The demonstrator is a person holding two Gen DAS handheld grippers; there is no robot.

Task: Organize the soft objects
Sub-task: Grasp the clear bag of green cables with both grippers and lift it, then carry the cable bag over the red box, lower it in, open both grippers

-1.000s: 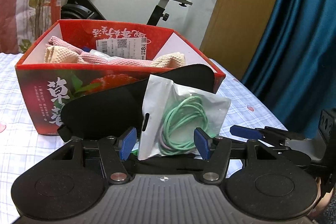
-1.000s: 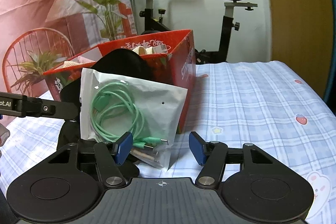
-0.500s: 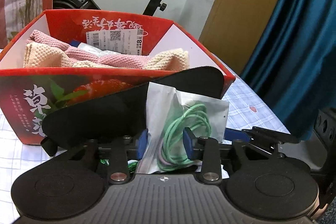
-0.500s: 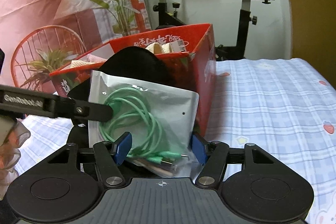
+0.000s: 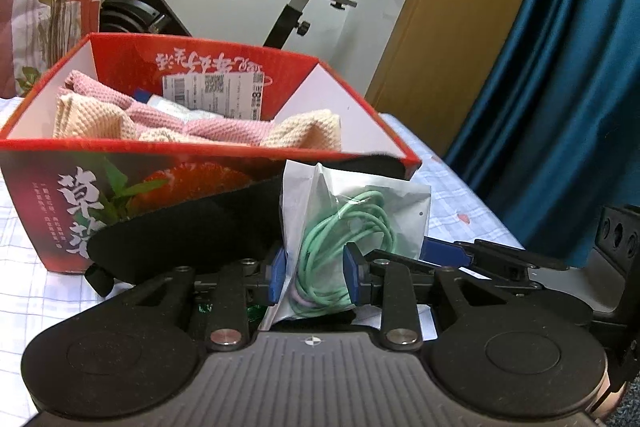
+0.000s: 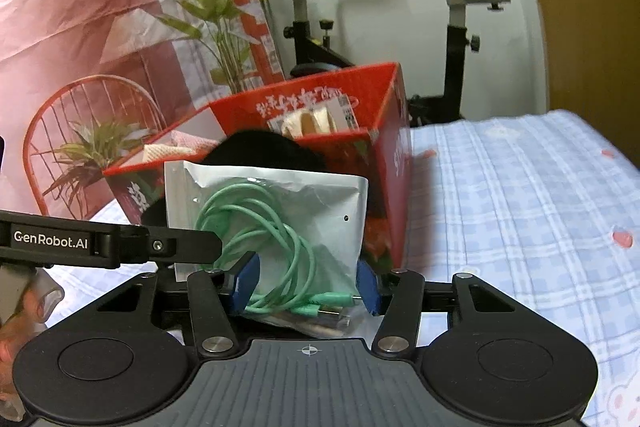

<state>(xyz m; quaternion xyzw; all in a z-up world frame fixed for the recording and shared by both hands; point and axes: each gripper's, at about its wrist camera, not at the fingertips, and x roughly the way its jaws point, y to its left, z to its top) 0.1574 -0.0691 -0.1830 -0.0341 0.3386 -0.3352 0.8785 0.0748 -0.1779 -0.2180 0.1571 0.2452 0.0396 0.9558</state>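
From the left wrist, the left gripper (image 5: 316, 277), its jaws having just closed, clamps a pouch of green cable (image 5: 352, 227) before the red box (image 5: 208, 155), where folded cloths (image 5: 200, 127) already lie. From the right wrist, the right gripper (image 6: 306, 285), jaws just narrowing, brackets the same pouch (image 6: 276, 215); I judge it and the black pad (image 6: 256, 151) remain unboxed.
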